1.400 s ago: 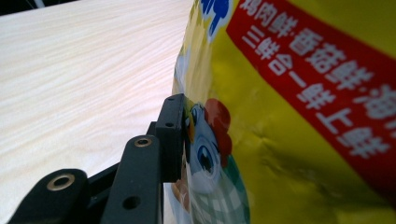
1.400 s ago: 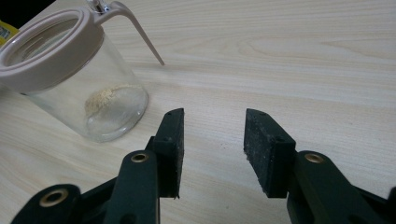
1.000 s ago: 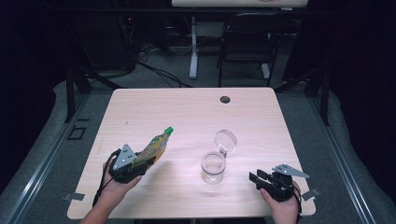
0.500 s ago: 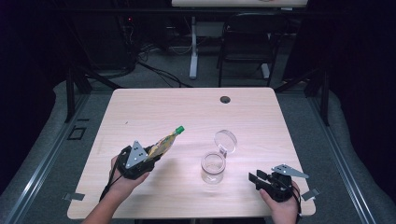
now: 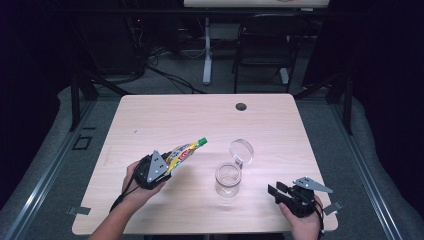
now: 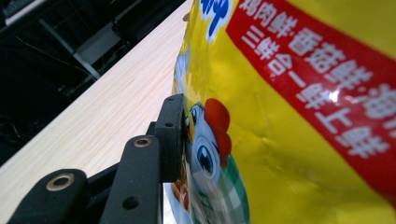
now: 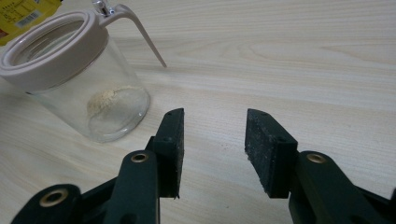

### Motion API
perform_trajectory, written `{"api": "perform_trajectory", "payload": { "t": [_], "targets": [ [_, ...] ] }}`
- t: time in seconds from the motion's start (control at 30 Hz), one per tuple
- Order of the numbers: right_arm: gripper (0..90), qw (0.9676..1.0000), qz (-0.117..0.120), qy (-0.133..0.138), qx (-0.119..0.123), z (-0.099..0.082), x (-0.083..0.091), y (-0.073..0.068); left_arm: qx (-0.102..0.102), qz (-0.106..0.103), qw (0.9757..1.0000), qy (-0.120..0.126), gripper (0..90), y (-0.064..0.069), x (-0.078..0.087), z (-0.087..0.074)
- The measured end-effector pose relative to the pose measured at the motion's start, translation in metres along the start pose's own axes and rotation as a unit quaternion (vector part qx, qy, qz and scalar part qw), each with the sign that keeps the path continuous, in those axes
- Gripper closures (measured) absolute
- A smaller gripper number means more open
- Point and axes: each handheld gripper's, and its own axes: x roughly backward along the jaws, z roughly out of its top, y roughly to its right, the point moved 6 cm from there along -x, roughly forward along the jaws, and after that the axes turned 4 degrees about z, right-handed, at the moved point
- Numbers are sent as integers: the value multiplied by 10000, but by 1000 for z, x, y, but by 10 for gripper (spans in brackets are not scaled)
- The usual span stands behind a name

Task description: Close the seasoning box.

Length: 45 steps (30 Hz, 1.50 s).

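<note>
A: Left claw (image 5: pixel 167 165) clamped on the pouch (image 5: pixel 184 152), held off the tabletop (image 5: pixel 165 120), green cap (image 5: pixel 202 141) aimed up and toward the jar (image 5: pixel 228 180). Right claw (image 5: pixel 278 192) apart, nothing between the pads, parked low just right of the jar.

B: Risks?

A: Cap looks in place, so no pour possible until twisted off. Squeezing a soft pouch could buckle it or let it slide out of the grip. Jar stands free, unbraced; a bump from pouch or right claw could tip it. Lid (image 5: pixel 241 150) flipped open on its hinge, leaning back; a knock might drop it over the mouth.

B: Look of the pouch?

A: Glossy yellow foil (image 6: pixel 289 140), red band with white lettering, cartoon rooster (image 6: pixel 210 140) by the pad. Creased near the grip. Jar (image 7: pixel 93 93) clear glass, pale collar, a little beige powder at the bottom.
</note>
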Motion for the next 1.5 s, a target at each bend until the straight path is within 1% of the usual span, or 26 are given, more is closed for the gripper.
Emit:
{"api": "perform_trajectory", "payload": {
  "t": [0.03,0.13,0.3,0.37,0.47,0.53,0.6,0.7,0.8,0.87,0.9,0.93,1.0,1.03,1.07,1.1,1.13,1.17,1.23,1.27,1.3,1.43,1.5],
  "targets": [
    [577,10000,-35,-19,-4,0,0,1,-71,41,10000,-7,630,1,0,0],
    [565,10000,-24,5,-34,-1,-1,0,-304,112,9995,-55,630,4,1,0],
    [556,10000,-5,0,3,-1,-3,-2,-676,250,9973,-100,630,8,3,2],
    [551,10000,-10,-5,34,-1,-3,-2,-778,298,9965,-110,630,10,3,3],
    [530,10000,27,14,11,-1,-2,-2,-913,367,9951,-131,630,11,3,5],
    [518,10000,85,32,-16,-1,-2,-3,-967,395,9944,-138,631,12,3,5],
    [510,9999,92,40,-34,-1,-2,-3,-1043,421,9935,-152,630,13,2,6],
    [498,9999,84,56,-31,0,-2,-3,-1199,509,9913,-184,631,15,2,7],
    [495,10000,71,41,9,0,-2,-3,-1290,550,9899,-181,631,16,2,8],
    [501,9999,129,63,43,0,-2,-4,-1338,555,9893,-193,631,17,2,8],
    [503,9997,192,96,64,1,-2,-5,-1387,567,9885,-210,631,18,2,8],
    [505,9997,208,79,121,1,-2,-6,-1424,557,9879,-240,631,18,2,8],
    [507,9995,229,65,186,1,-3,-8,-1490,602,9867,-229,631,19,1,9],
    [507,9994,268,64,208,1,-3,-9,-1490,602,9867,-229,631,19,1,9],
    [507,9992,317,72,253,1,-3,-10,-1578,646,9850,-248,631,20,1,9],
    [507,9990,337,62,299,2,-3,-11,-1614,653,9844,-247,631,20,1,9],
    [507,9986,399,69,338,2,-3,-12,-1637,660,9840,-248,631,20,1,9],
    [507,9983,412,58,399,2,-3,-13,-1653,660,9837,-260,631,21,1,10],
    [507,9979,466,55,438,2,-3,-15,-1692,676,9829,-269,632,21,1,10],
    [502,9978,455,71,467,2,-3,-15,-1714,689,9824,-274,631,21,1,10],
    [501,9981,336,43,515,1,-4,-14,-1732,713,9820,-261,632,22,1,11],
    [507,9980,331,7,534,1,-5,-14,-1792,738,9805,-321,632,21,2,12],
    [507,9981,305,42,540,1,-4,-14,-1829,762,9797,-310,631,20,1,13]
  ]
}}
